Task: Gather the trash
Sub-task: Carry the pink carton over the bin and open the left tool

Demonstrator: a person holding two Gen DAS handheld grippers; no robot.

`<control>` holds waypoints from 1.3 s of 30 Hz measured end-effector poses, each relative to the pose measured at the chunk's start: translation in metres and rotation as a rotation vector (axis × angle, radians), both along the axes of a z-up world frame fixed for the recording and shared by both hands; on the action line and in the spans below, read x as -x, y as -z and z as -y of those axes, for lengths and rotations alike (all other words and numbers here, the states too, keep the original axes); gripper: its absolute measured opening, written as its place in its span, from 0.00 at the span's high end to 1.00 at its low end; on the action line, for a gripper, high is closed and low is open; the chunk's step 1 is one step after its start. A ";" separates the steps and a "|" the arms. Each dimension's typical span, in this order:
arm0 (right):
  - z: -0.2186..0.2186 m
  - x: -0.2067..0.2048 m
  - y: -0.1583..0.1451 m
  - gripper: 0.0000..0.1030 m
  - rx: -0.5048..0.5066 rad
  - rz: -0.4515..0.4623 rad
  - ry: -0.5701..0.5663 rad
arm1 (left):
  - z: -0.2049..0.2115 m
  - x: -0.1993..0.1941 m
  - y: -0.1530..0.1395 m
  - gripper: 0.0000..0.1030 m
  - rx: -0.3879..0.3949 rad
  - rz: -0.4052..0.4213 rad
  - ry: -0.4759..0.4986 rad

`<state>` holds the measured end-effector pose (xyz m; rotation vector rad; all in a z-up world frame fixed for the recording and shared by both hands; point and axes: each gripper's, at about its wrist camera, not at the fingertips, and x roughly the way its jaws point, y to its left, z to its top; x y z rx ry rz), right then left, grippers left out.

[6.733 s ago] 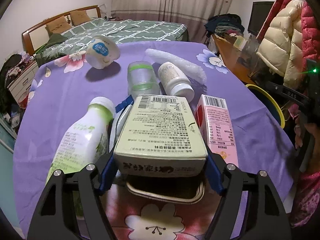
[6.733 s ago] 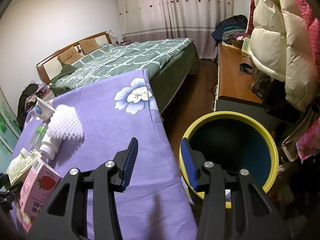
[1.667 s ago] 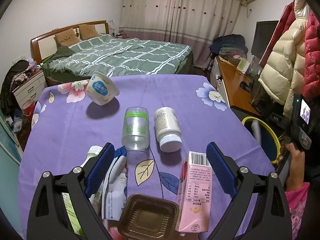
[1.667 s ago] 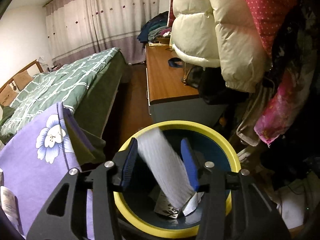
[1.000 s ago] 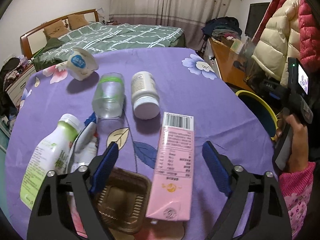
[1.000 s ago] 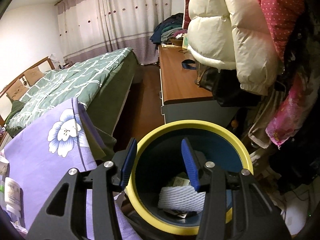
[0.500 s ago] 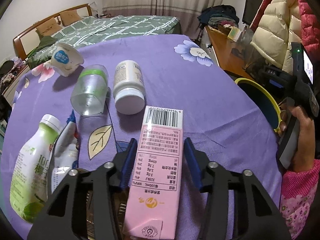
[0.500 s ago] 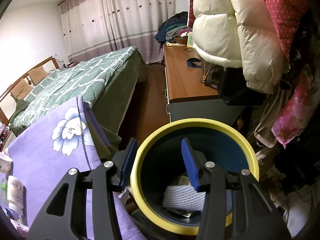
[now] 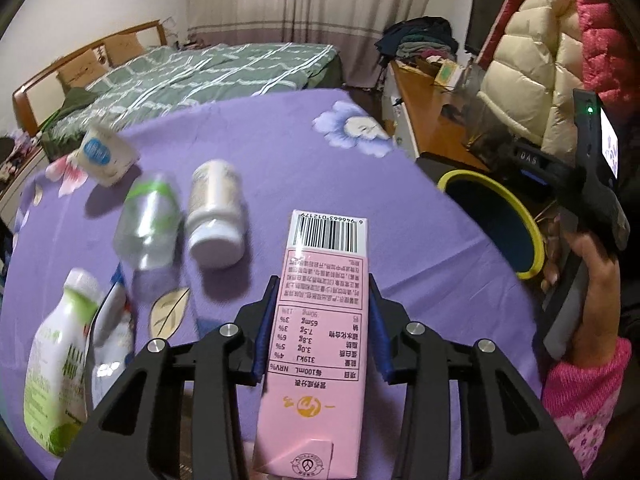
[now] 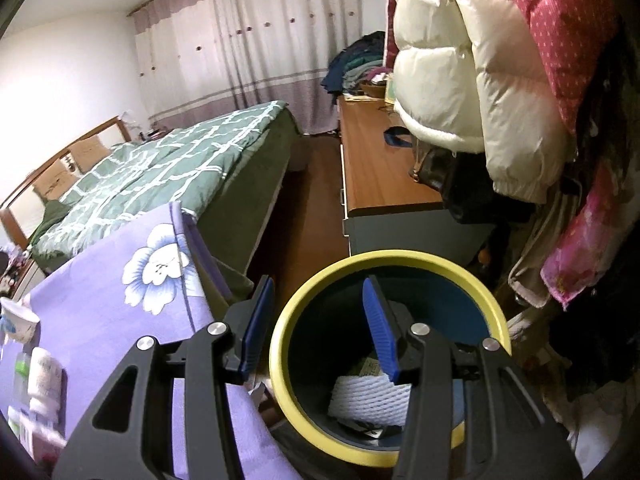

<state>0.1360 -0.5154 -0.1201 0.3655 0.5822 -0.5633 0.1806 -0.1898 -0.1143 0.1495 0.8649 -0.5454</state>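
My left gripper (image 9: 322, 312) is shut on a pink drink carton (image 9: 320, 332), its blue pads pressed to both long sides; the barcode end points away from me. The carton is held just above the purple flowered tablecloth (image 9: 280, 152). On the cloth lie a white pill bottle (image 9: 216, 208), a clear cup with a green band (image 9: 148, 220), a white yogurt cup (image 9: 104, 152), a green drink bottle (image 9: 60, 364) and a white wrapper (image 9: 112, 344). My right gripper (image 10: 318, 320) stands open over the yellow-rimmed bin (image 10: 320, 280). White foam netting (image 10: 368, 396) lies inside the bin.
The bin (image 9: 496, 220) stands off the table's right edge. A person's hand in a pink sleeve (image 9: 580, 396) holds the right gripper there. A wooden desk (image 10: 380, 172) and hanging padded coats (image 10: 460, 60) stand behind the bin. A green-quilted bed (image 10: 168, 160) lies beyond the table.
The left gripper came forward over the pink carton, closed on its sides and lifted it a little. The right gripper let the foam netting fall into the bin and has stayed open above it.
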 end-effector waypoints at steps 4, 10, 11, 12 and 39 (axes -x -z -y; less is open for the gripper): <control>0.014 0.022 -0.006 0.56 -0.011 0.005 -0.023 | 0.029 -0.001 -0.007 0.61 0.006 0.007 0.045; 0.031 0.068 -0.008 0.52 0.011 0.000 -0.059 | 0.092 -0.006 -0.013 0.61 0.020 -0.007 0.136; 0.034 0.076 -0.008 0.52 0.016 -0.003 -0.063 | 0.106 -0.008 -0.014 0.61 0.025 -0.015 0.156; 0.036 0.083 -0.007 0.52 0.023 -0.006 -0.062 | 0.116 -0.008 -0.013 0.61 0.029 -0.021 0.168; 0.078 0.134 0.014 0.51 -0.004 -0.028 0.014 | 0.278 -0.033 -0.007 0.28 0.065 -0.021 0.255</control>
